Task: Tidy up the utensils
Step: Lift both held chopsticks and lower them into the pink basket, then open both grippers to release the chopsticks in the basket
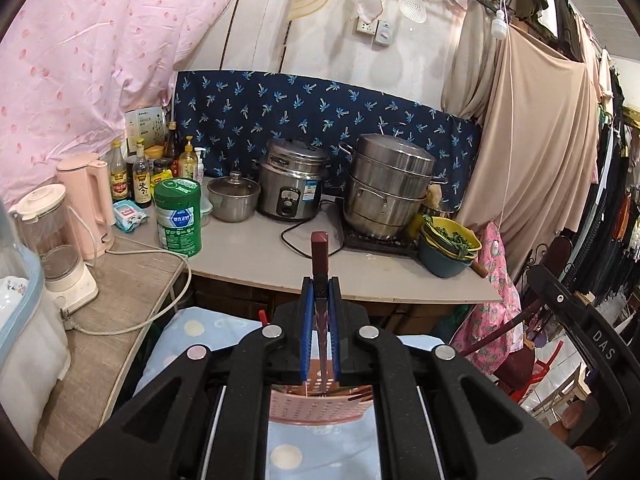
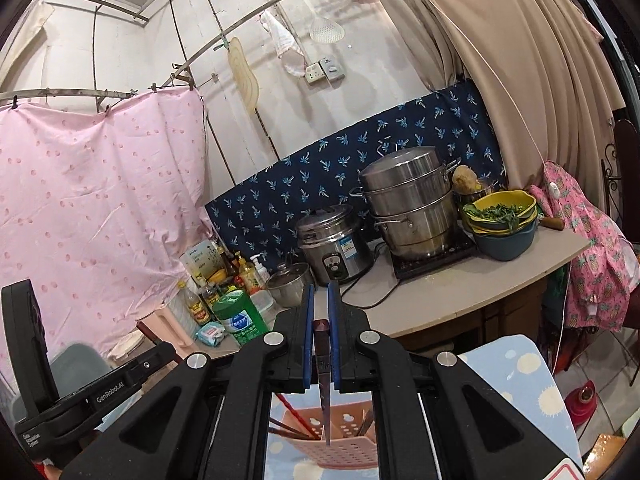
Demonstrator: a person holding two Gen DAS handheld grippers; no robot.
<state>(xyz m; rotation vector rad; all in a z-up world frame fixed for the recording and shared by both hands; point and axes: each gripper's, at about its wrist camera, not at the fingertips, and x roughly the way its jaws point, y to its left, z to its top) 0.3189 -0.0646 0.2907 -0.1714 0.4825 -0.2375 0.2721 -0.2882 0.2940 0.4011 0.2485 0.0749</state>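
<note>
Kitchen counter [image 1: 256, 256], dark-red chopstick [image 1: 320, 256], pink holder [image 1: 320, 404]

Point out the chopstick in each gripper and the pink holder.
left chopstick [image 1: 320, 256]: left wrist view, on its dark red upper end above the jaws.
right chopstick [image 2: 322, 350]: right wrist view, on the shaft between the jaws.
holder [image 2: 340, 450]: right wrist view, on its perforated front wall.
</note>
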